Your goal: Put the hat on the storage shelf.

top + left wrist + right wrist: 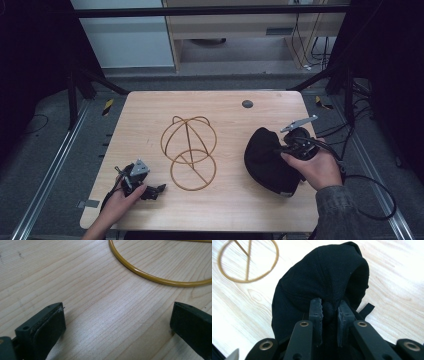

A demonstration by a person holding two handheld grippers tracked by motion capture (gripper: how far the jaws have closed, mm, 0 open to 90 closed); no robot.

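Two forearms enter from the near edge of a pale wooden table (150, 107), each hand working a black two-jaw gripper. At right, the right hand (315, 167) is cocked inward, and the right gripper (329, 312) has its jaws pinched tight on a fold of a black cap (267, 160), whose cloth bunches between the pads; the cap sits on the table's right side, a strap end poking out beside it. At left, the left hand (120, 200) lies low near the table's front corner, the left gripper (117, 322) level just above the wood with its jaws spread wide and nothing between them. Between the two stands a gold wire stand (189, 152), its round base ring flat on the table. Grey carpet, metal rails and loose cables surround the table
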